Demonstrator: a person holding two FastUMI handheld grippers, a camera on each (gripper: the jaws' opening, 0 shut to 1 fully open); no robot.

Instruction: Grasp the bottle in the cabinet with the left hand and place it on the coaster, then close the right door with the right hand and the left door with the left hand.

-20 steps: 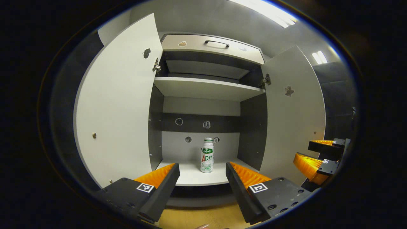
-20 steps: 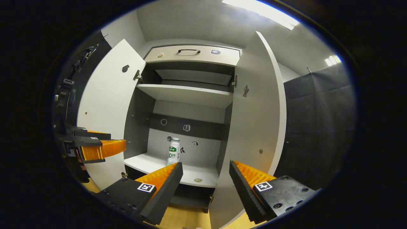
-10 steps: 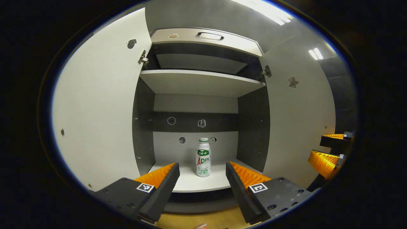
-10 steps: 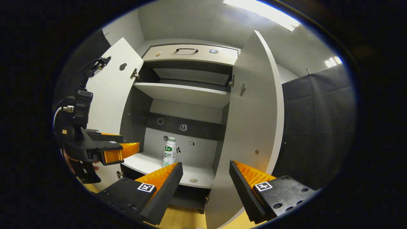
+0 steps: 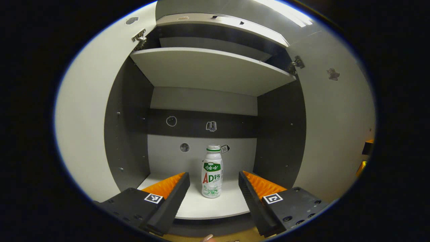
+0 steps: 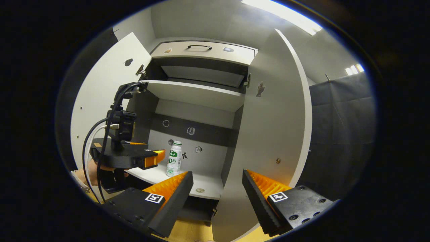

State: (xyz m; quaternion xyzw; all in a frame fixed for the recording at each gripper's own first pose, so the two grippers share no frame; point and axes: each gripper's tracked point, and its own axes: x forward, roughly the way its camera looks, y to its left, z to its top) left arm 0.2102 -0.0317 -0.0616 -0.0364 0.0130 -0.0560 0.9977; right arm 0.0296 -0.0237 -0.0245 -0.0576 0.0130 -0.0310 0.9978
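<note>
Closer to the bottle (image 5: 212,174) now, the left gripper (image 5: 214,183) stays spread, its far finger hidden beside it.

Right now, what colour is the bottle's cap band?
Green band on a white bottle, clearest in the left gripper view.

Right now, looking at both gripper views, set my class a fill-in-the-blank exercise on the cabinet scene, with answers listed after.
1. The bottle stands ____ on the cabinet's lower shelf.
2. The fingers of the left gripper are ____, with the bottle seen between them but not yet touched.
3. Both cabinet doors, left door and right door, are ____.
4. The right gripper holds ____.

Answers: upright; open; open; nothing
</note>
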